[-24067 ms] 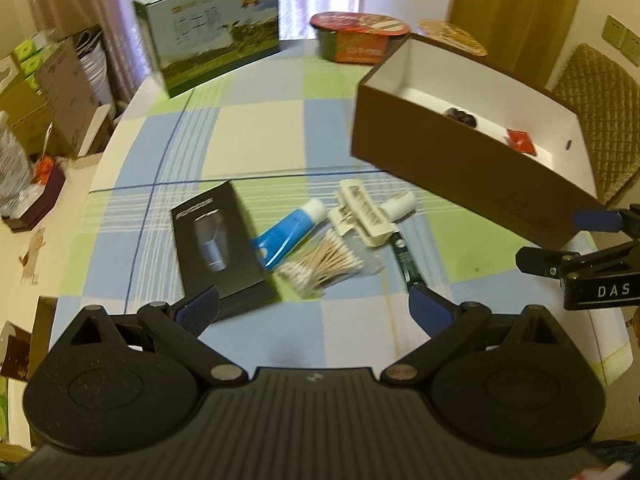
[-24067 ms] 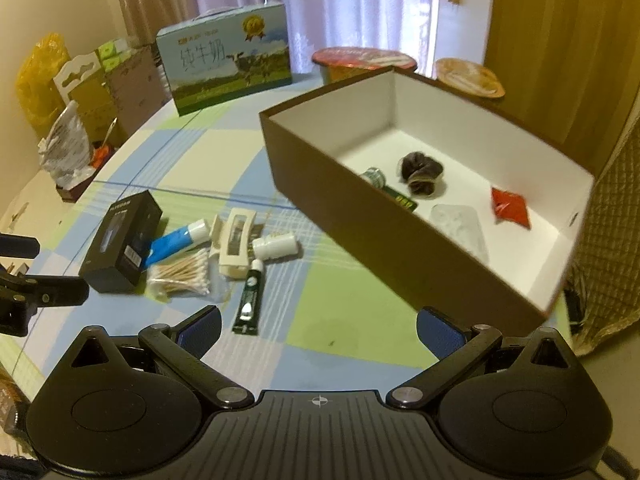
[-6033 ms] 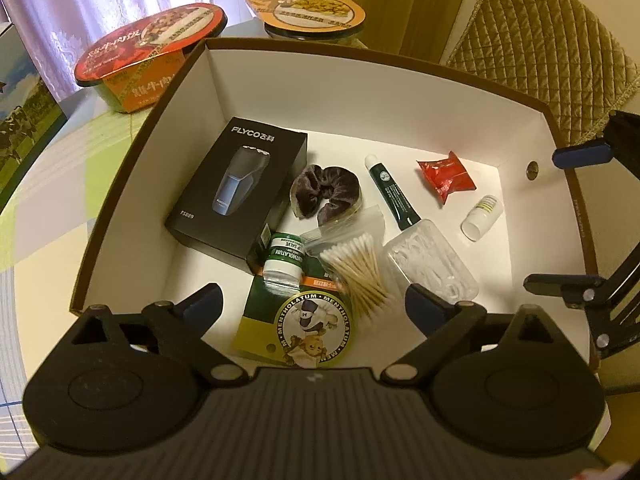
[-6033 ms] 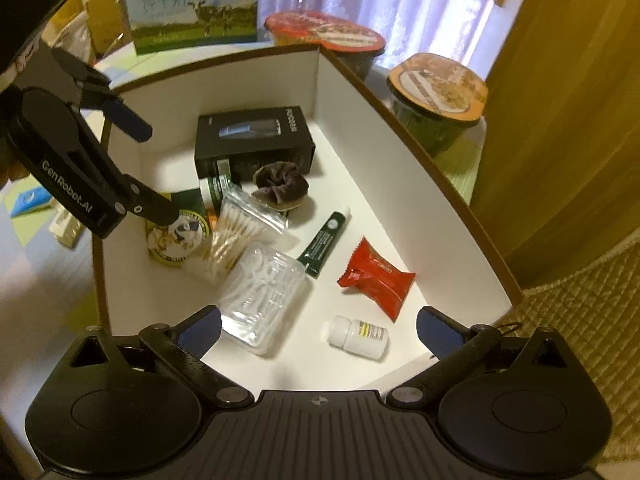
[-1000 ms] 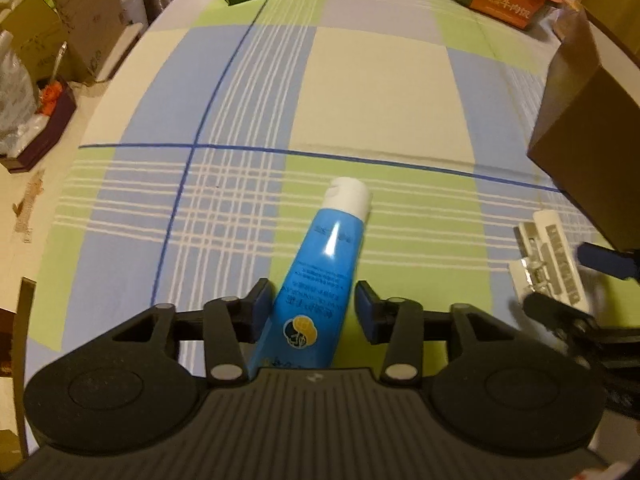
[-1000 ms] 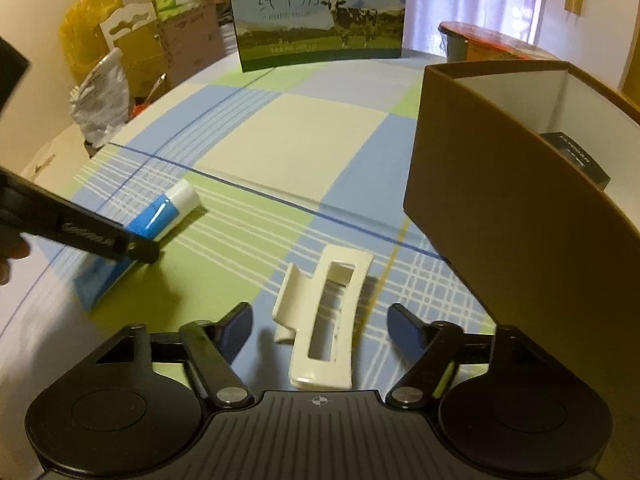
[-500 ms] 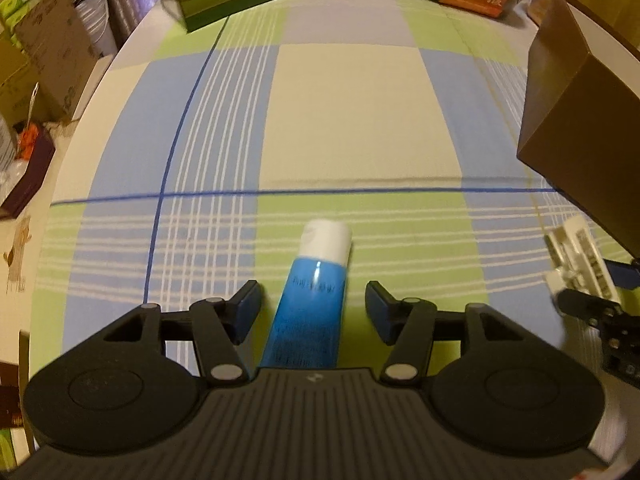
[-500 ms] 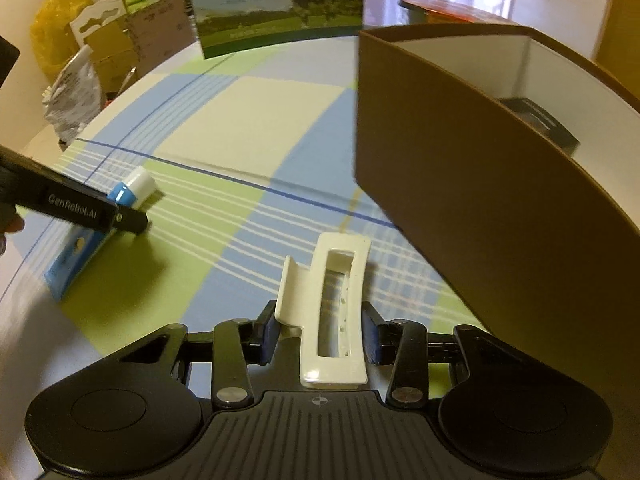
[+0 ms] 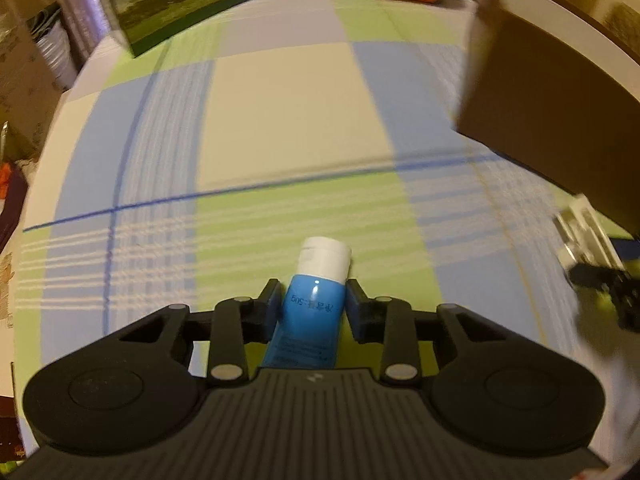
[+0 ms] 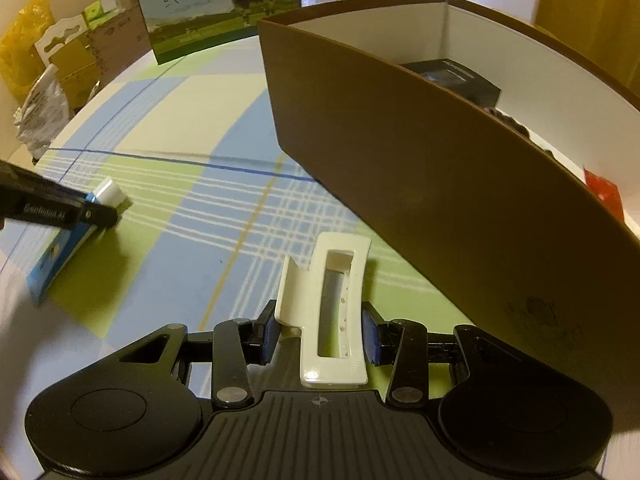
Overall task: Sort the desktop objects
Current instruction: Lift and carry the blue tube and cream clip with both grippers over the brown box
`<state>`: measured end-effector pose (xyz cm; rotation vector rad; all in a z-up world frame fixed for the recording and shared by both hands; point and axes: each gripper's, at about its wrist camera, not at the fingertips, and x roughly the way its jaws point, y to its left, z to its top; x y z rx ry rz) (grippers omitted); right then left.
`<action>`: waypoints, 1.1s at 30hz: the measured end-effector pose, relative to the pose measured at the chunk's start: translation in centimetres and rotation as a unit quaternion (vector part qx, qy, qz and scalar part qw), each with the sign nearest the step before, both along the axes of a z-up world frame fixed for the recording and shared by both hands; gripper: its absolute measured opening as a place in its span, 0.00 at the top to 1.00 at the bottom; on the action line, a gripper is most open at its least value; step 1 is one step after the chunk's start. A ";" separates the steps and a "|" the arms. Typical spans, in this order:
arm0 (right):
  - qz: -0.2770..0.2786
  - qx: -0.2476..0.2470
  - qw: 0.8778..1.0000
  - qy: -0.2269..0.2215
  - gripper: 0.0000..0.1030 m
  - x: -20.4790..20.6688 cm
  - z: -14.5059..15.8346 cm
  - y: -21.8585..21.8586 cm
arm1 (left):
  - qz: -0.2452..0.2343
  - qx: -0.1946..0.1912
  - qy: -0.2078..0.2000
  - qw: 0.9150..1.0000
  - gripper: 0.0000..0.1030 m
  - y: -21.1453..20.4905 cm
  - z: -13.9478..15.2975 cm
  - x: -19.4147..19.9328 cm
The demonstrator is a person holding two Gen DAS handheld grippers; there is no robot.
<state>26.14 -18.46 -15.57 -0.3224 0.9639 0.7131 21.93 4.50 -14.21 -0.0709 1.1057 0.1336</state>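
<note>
A checked tablecloth (image 10: 248, 92) in blue, green and cream covers the table, with a milk carton box (image 10: 220, 4) standing at its far edge. To the right sits the brown cardboard box (image 10: 420, 168), white inside and open at the top, already holding a black carton (image 10: 452, 76) and a red sachet (image 10: 604, 192).

Just beside the box's near wall, the right gripper (image 10: 320, 338) has its jaws pinching a cream hair clip (image 10: 332, 308) across its width, the clip's far end jutting forward past the pads. At the left of the cloth, the left gripper (image 9: 314, 304) has its jaws pressed against the sides of a blue tube (image 9: 310, 308) just below its white cap (image 9: 326, 258). The right wrist view shows the tube's flat tail angled down toward the cloth; whether it touches cannot be told.

The box wall looks the chief hazard: it stands high and close, and either load carried too low could strike the rim, shove the box or knock the piece loose. The tube is soft and slick, so a hard squeeze may let it slide out tail first. The clip is held only at its near half; a bump could twist it free. With both grippers bound for one opening, they could also collide.
</note>
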 end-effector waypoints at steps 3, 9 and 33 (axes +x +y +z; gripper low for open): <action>-0.002 0.000 1.000 0.002 0.62 -0.5 0.1 -0.8 | -0.025 -0.001 0.000 1.000 0.72 -2.4 0.0 -1.1; -0.004 0.001 1.000 0.010 0.62 -1.6 0.5 -1.9 | -0.064 -0.024 0.006 0.998 0.74 -5.9 0.2 -2.6; -0.038 0.057 0.998 -0.005 0.62 -4.3 5.8 -7.6 | -0.108 -0.054 -0.087 0.989 0.75 -10.5 7.9 -3.9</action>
